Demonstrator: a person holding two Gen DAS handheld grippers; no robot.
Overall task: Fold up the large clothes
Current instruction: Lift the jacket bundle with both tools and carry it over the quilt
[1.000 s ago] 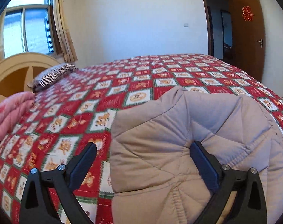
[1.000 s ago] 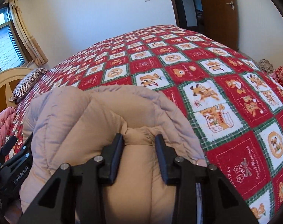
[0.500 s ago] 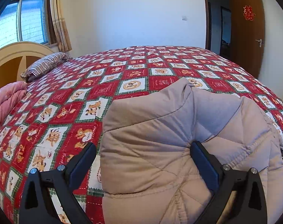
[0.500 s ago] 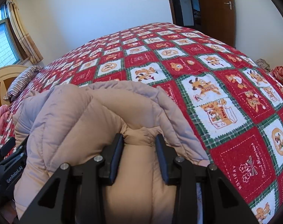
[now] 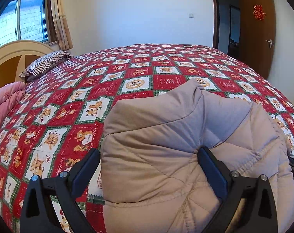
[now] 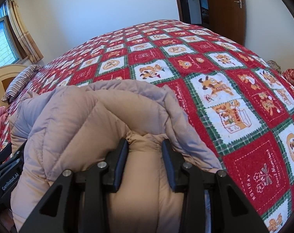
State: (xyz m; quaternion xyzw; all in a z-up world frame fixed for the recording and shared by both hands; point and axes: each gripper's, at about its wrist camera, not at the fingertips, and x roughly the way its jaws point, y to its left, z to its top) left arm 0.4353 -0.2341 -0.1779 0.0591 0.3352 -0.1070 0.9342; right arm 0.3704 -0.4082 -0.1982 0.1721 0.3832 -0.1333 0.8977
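Padded beige jacket (image 5: 185,155) held doubled over the near part of a bed, above the red patchwork bedspread (image 5: 108,89); both grippers grasp its near portion, apparently so that the bulky garment can be laid flat as one fold rather than slumping.

Left gripper (image 5: 147,167): jaws spread wide around a thick quilted bundle. The right-hand pad presses into a dent in the fabric; the left-hand pad lies at the bundle's left edge (contact there cannot be told for certain). The jacket fills the space between the fingers and extends to the far right.

Right gripper (image 6: 145,155): jaws partly closed, pinching a puckered ridge of the jacket (image 6: 100,116) between both pads. The garment bulges up just beyond the fingertips and spreads leftward, where the left gripper's body is visible.

Striped pillow (image 5: 48,62) and pink quilt (image 5: 5,101) lie at the far left, well apart from the jacket; the bedspread beyond the jacket is open for laying it down.
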